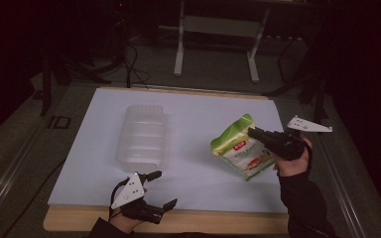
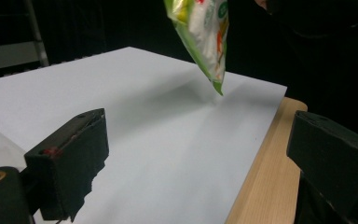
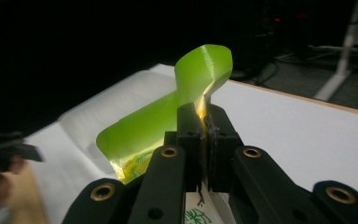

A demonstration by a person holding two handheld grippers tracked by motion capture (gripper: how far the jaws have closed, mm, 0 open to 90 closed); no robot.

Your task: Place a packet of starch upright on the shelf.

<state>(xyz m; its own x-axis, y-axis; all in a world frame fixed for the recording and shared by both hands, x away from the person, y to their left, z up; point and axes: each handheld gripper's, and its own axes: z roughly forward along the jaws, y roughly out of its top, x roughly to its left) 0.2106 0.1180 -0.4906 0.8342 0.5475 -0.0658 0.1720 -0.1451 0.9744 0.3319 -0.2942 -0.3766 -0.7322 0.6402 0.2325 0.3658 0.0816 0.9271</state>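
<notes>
My right hand-held gripper (image 1: 254, 133) pinches the snack bag (image 1: 240, 148) (lifted off the bench (image 1: 203, 220)). My left hand-held gripper (image 1: 161, 189) hangs open, empty.

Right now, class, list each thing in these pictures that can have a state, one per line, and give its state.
Left gripper: open, nothing between its jaws, low at the table's near edge.
Right gripper: shut on the snack bag's top edge.
Snack bag: held up off the white sheet, hanging, top edge curled.
Clear plastic container: resting on the sheet; whether its lid is shut, I cannot tell.
</notes>
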